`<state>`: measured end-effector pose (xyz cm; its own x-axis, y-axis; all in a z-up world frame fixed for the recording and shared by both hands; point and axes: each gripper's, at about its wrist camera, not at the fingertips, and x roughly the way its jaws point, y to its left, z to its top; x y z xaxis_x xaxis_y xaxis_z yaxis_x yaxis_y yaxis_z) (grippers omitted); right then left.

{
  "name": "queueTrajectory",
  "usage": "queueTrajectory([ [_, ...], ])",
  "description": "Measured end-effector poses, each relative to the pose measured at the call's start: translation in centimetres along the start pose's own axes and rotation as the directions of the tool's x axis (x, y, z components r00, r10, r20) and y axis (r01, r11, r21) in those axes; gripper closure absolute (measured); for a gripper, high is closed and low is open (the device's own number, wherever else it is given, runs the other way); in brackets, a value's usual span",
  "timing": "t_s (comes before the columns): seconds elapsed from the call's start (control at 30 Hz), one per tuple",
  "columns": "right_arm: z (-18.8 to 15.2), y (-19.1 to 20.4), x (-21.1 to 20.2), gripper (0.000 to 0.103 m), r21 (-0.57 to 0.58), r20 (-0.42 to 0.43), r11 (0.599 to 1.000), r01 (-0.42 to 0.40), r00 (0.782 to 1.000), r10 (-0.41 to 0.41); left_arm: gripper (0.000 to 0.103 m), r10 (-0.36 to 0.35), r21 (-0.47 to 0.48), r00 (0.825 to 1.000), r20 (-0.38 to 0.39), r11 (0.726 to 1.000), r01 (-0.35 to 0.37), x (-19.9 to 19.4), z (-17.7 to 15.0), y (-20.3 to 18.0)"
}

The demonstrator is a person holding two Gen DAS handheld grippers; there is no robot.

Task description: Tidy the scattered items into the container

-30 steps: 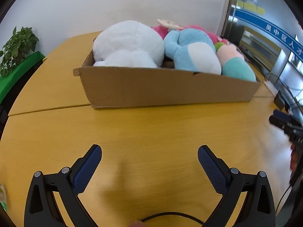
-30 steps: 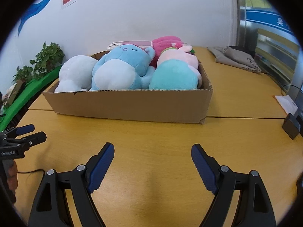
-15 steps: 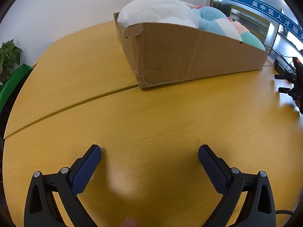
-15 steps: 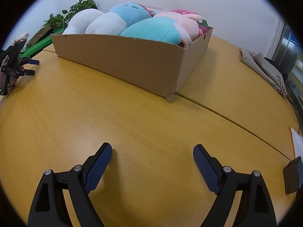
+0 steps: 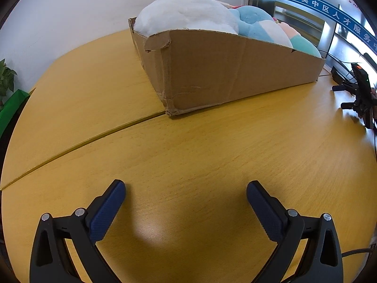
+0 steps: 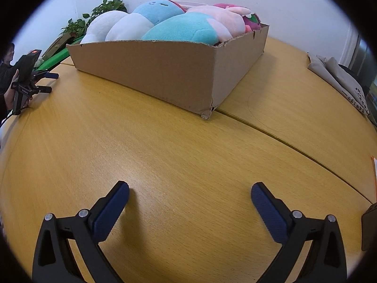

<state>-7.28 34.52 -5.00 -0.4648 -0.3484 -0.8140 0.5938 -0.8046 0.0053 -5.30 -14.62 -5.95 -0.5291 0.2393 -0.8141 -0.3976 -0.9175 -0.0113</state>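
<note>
The left gripper (image 5: 186, 189) and right gripper (image 6: 189, 192) have fingers wide apart, holding nothing. Plush toys (image 6: 179, 27) fill the cardboard box (image 5: 235, 70).

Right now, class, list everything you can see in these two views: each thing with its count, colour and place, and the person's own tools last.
cardboard box: one, brown, on the table, full of toys.
white plush: one, white, at the box's left end.
blue plush: one, light blue with a white belly, mid-box.
teal plush: one, teal, at the box's right end.
pink plush: one, pale pink, behind the teal one.
magenta plush: one, dark pink, far right corner.
table: one, yellow wood, with a seam across it.
grey cloth: one, grey, far right on the table.
plants: green, by the wall.
left gripper: black with blue pads, open, over bare table.
right gripper: same, open, holding nothing.
</note>
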Motion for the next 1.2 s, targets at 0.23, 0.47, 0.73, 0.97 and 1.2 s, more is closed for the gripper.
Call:
queueTrajectory([
  [0.23,0.2,-0.1,0.0,0.0,0.0,-0.001,1.0,0.002,1.0,-0.002,0.0,0.009,-0.005,1.0,0.002,1.0,-0.009,0.0,0.0,-0.2],
  [0.47,0.2,-0.1,0.2,0.0,0.007,0.0,1.0,0.01,1.0,-0.01,0.0,0.005,-0.003,1.0,0.003,1.0,-0.005,0.1,0.0,0.2],
  [0.73,0.3,-0.2,0.5,0.0,0.018,0.001,1.0,0.024,1.0,-0.024,0.0,0.022,-0.025,1.0,0.004,0.999,-0.022,0.2,0.1,0.6],
  [0.97,0.1,-0.3,0.5,0.0,0.013,0.003,1.0,0.022,1.0,-0.022,0.0,0.026,-0.032,1.0,0.005,0.999,-0.026,-0.1,-0.2,1.1],
  [1.2,-1.0,-1.7,-0.3,0.0,-0.047,0.003,0.999,-0.022,1.0,0.022,0.0,0.038,-0.053,0.999,0.005,0.998,-0.038,-0.4,-0.5,1.7],
])
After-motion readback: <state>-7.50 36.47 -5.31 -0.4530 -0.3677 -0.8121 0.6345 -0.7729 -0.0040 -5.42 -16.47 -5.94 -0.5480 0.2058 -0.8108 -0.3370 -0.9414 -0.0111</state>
